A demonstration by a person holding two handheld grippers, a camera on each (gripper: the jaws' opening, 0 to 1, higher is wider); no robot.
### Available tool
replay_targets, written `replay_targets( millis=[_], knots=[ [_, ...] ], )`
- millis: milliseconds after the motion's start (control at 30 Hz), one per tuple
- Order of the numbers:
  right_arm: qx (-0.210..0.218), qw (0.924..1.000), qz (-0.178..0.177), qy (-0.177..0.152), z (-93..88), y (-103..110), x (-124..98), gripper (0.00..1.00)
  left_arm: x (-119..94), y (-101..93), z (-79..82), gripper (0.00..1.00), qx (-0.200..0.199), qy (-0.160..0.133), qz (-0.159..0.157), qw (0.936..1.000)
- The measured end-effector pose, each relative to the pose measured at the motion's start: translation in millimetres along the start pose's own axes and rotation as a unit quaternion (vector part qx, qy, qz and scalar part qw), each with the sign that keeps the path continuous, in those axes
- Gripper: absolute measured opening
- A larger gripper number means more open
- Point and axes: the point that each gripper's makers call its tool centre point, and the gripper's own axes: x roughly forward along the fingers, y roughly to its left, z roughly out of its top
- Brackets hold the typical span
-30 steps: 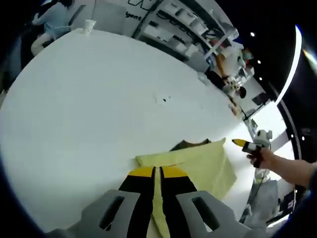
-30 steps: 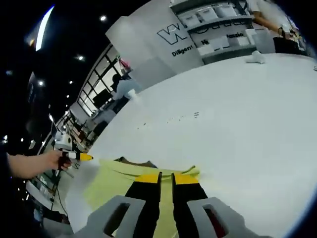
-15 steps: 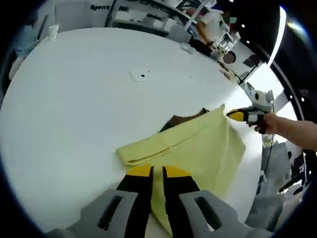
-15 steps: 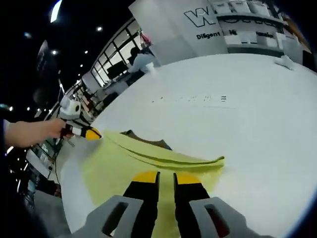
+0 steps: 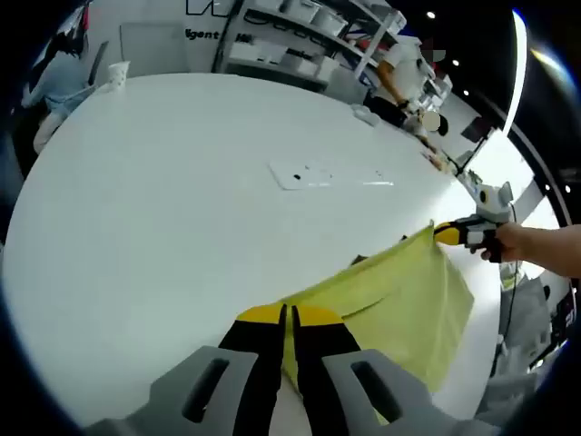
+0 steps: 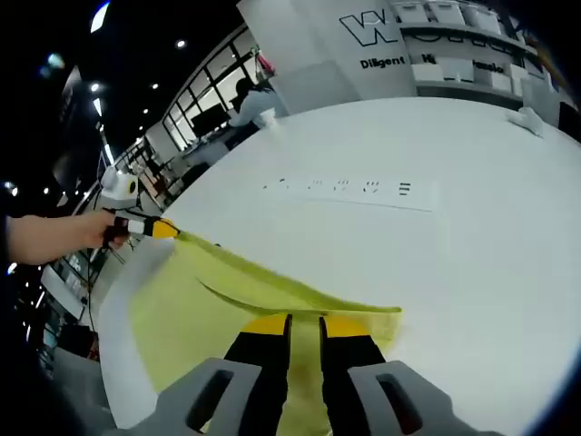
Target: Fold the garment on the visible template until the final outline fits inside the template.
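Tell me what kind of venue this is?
Probably an exhibition or demo hall: a big white table carrying the yellow garment, a branded display wall with lettering, stocked shelving, and people at nearby stands.

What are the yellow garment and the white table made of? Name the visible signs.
The yellow garment looks like thin, matte woven fabric, perhaps cotton: it drapes and sags between the grippers. The white table appears to be a smooth, hard, satin-finish top, maybe laminate; its exact material can't be told.
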Motion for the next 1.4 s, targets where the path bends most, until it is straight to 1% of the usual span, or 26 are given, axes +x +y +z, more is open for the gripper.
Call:
replay_targets(
  millis=[33,100,167,267,300,333,367,400,433,467,533,667,700,733,800,833,900,967,1067,1100,1133,1200,1267,1400],
  knots=[
    [-0.001,1.0,-0.005,0.0,0.9,-2,1,0.07,0,2.9,2.3,0.05,0.001,-0.004,0.007,1.0],
    [-0.003,0.9999,-0.014,-0.004,4.9,-7,2,0.09,-2,5.5,11.5,0.07,-0.005,-0.026,0.01,0.9996],
    [0.0,0.9998,-0.018,-0.005,6.6,-9,2,0.08,-2,5.3,12.6,0.08,-0.014,-0.027,0.005,0.9995],
    [-0.001,0.9998,-0.017,0.004,3.8,-10,1,0.07,-2,11.6,12.2,0.14,-0.018,-0.027,0.019,0.9993],
    [-0.001,0.9998,-0.018,0.004,2.8,-11,0,0.08,-4,13.7,12.8,0.14,-0.023,-0.032,0.021,0.999],
    [0.002,0.9998,-0.018,0.004,2.2,-11,-2,0.08,-4,14.2,11.9,0.13,-0.026,-0.03,0.019,0.999],
    [0.003,0.9999,-0.017,0.001,1.5,-9,-5,0.08,-4,12.7,8.7,0.12,-0.035,-0.022,0.015,0.999],
    [-0.001,0.9999,-0.014,-0.001,0.9,-7,-7,0.08,-5,7.1,4.8,0.11,-0.045,-0.016,0.001,0.9989],
    [-0.003,0.9999,-0.013,-0.001,-0.8,-6,-8,0.09,-6,2.9,1.5,0.12,-0.045,-0.013,-0.008,0.9989],
    [-0.004,1.0,-0.009,0.001,-3.7,-4,-10,0.1,-8,-1.0,-5.3,0.13,-0.04,-0.004,-0.012,0.9991],
    [-0.009,0.9999,-0.005,-0.004,-6.9,1,-16,0.11,-14,-5.9,-15.2,0.16,-0.029,0.003,-0.015,0.9995],
    [-0.015,0.9998,0.0,-0.009,-14.4,10,-28,0.13,-30,-16.6,-29.4,0.19,-0.039,0.003,-0.036,0.9986],
    [-0.022,0.9997,0.001,-0.008,-17.2,12,-32,0.13,-37,-20.0,-34.6,0.19,-0.038,0.002,-0.039,0.9985],
    [-0.027,0.9996,0.005,-0.01,-20.8,16,-37,0.13,-40,-21.6,-36.7,0.19,-0.035,0.002,-0.041,0.9986],
    [-0.029,0.9995,0.007,-0.013,-26.3,19,-46,0.14,-51,-27.4,-49.6,0.2,-0.019,0.006,-0.047,0.9987],
    [-0.03,0.9994,0.011,-0.014,-31.4,23,-51,0.14,-58,-28.6,-57.4,0.2,-0.015,0.007,-0.047,0.9987],
    [-0.037,0.9991,0.016,-0.012,-41.5,27,-58,0.15,-68,-32.3,-68.9,0.21,-0.021,0.005,-0.057,0.9982],
    [-0.04,0.9991,0.015,-0.007,-52.9,30,-64,0.15,-74,-33.8,-76.8,0.21,-0.021,0.002,-0.058,0.9981],
    [-0.039,0.999,0.016,-0.013,-63.2,37,-73,0.16,-82,-39.0,-92.9,0.22,-0.019,0.004,-0.062,0.9979],
    [-0.041,0.9989,0.016,-0.015,-65.2,39,-76,0.16,-84,-40.9,-95.8,0.23,-0.015,0.002,-0.064,0.9978],
    [-0.039,0.9987,0.02,-0.024,-66.8,43,-80,0.16,-86,-44.5,-98.5,0.24,-0.005,-0.005,-0.07,0.9975],
    [-0.045,0.9984,0.02,-0.029,-72.7,48,-86,0.18,-89,-49.6,-107.2,0.25,0.001,0.0,-0.077,0.997],
    [-0.045,0.9979,0.019,-0.042,-76.5,52,-93,0.2,-91,-53.9,-115.9,0.25,0.023,0.006,-0.081,0.9964],
    [-0.054,0.9976,0.011,-0.043,-90.6,55,-102,0.21,-94,-57.5,-124.8,0.26,0.04,0.005,-0.08,0.996]
  ],
)
